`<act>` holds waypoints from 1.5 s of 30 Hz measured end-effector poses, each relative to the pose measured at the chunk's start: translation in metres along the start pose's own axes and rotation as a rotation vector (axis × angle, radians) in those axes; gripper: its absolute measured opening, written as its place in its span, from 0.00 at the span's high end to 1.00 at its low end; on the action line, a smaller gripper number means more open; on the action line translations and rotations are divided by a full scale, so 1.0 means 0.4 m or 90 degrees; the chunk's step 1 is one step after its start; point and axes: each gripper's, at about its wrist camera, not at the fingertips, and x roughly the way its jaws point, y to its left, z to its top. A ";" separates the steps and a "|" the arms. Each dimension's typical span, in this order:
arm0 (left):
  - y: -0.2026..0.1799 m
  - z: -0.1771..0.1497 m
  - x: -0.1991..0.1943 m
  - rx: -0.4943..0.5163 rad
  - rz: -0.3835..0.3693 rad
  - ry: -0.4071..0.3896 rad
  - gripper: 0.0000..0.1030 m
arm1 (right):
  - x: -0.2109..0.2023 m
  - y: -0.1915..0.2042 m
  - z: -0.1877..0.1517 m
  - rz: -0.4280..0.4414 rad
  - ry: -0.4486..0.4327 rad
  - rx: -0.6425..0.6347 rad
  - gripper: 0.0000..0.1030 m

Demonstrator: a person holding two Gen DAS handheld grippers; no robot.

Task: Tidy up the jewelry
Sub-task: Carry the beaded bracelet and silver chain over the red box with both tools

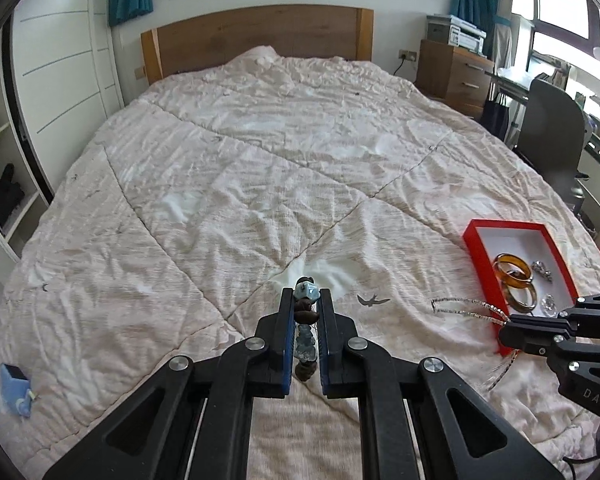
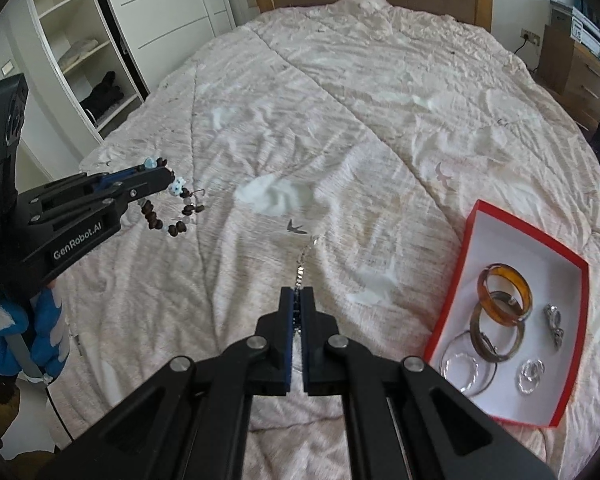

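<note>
My left gripper (image 1: pixel 306 300) is shut on a beaded bracelet (image 1: pixel 305 322) of brown and pale blue beads and holds it above the bedspread; it shows at the left of the right wrist view (image 2: pixel 172 210). My right gripper (image 2: pixel 297 294) is shut on a thin silver chain (image 2: pixel 305 256) that trails forward over the bed; the chain also shows in the left wrist view (image 1: pixel 466 307). A red box (image 2: pixel 466 248) with a white inside lies to the right and holds amber bangles (image 2: pixel 506 292), clear rings (image 2: pixel 464 362) and a silver piece (image 2: pixel 554 326).
A wrinkled pale pink bedspread (image 1: pixel 260 168) covers the bed, with a wooden headboard (image 1: pixel 256 36) behind. A small blue object (image 1: pixel 16 392) lies at the bed's left edge. An open wardrobe (image 2: pixel 80 52) stands left; a wooden dresser (image 1: pixel 454 76) and dark chair (image 1: pixel 552 128) stand right.
</note>
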 end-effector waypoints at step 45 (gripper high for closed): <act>-0.451 0.056 -0.116 0.104 -0.149 -0.016 0.90 | -0.345 -0.402 -0.113 -0.070 -0.170 0.124 0.98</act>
